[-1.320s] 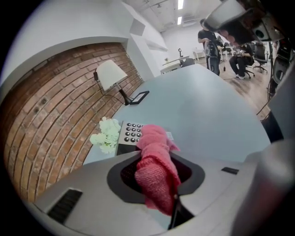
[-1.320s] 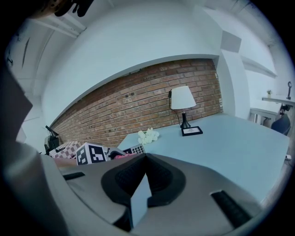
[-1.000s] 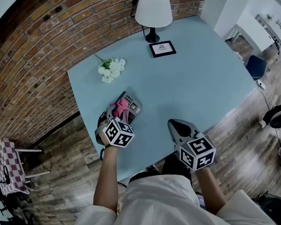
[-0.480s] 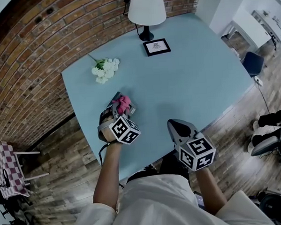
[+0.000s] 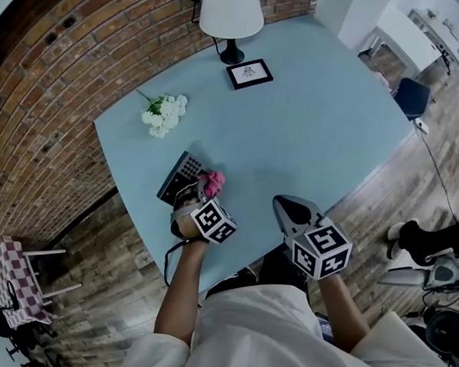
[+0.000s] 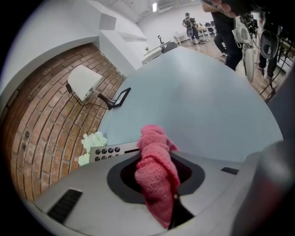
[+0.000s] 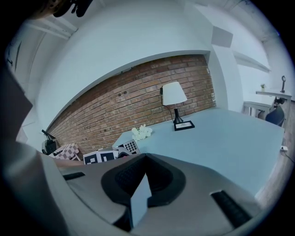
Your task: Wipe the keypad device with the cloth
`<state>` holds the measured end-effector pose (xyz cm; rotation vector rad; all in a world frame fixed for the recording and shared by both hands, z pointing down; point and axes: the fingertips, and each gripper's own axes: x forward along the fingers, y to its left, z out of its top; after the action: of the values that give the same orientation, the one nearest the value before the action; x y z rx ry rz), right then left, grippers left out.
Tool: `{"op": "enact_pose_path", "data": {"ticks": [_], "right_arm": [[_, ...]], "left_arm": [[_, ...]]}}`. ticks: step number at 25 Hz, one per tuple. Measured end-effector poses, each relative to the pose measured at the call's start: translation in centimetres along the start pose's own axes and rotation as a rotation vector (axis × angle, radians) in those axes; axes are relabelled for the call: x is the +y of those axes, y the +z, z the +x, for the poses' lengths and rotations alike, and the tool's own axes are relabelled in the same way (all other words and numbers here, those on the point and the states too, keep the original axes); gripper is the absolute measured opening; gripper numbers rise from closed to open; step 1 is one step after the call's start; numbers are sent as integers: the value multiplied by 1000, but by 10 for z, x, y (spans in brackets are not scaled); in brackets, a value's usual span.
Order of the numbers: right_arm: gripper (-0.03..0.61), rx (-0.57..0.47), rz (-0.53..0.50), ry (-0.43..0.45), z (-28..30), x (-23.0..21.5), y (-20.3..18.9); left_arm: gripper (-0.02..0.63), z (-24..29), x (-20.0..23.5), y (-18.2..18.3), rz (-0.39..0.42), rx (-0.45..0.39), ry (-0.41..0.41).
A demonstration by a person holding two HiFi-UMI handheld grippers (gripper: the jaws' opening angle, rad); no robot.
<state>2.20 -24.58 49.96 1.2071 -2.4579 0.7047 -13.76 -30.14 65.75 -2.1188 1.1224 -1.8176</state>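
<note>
The keypad device (image 5: 180,172) is a dark slab with round grey buttons, lying near the front left corner of the light blue table (image 5: 318,120). My left gripper (image 5: 202,192) is shut on a pink cloth (image 5: 212,179), which bunches at the device's right end. In the left gripper view the cloth (image 6: 154,173) hangs between the jaws, with the keypad device (image 6: 108,152) just beyond on the left. My right gripper (image 5: 286,203) hovers over the table's front edge, to the right of the cloth, shut with nothing in it. The right gripper view shows the keypad device (image 7: 130,146) far off at left.
A bunch of white flowers (image 5: 163,115) lies behind the device. At the back stand a white-shaded lamp (image 5: 231,18) and a small black picture frame (image 5: 248,73). A brick wall (image 5: 63,80) borders the table's left and back. Wooden floor surrounds the front.
My left gripper has dragged the pink cloth across the keypad device towards its right end, uncovering the buttons. The right gripper has stayed in place.
</note>
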Motion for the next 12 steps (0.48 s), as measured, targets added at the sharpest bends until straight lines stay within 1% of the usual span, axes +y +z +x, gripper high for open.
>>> {"op": "enact_pose_path", "data": {"ticks": [6,12], "right_arm": [[14,-1,23,-2,-2,-9,-4],[14,1,31,1,-4,-16,-5]], "left_arm": [[149,7,0,12,44,6,-2],[150,12,18,16,32,24,14]]}}
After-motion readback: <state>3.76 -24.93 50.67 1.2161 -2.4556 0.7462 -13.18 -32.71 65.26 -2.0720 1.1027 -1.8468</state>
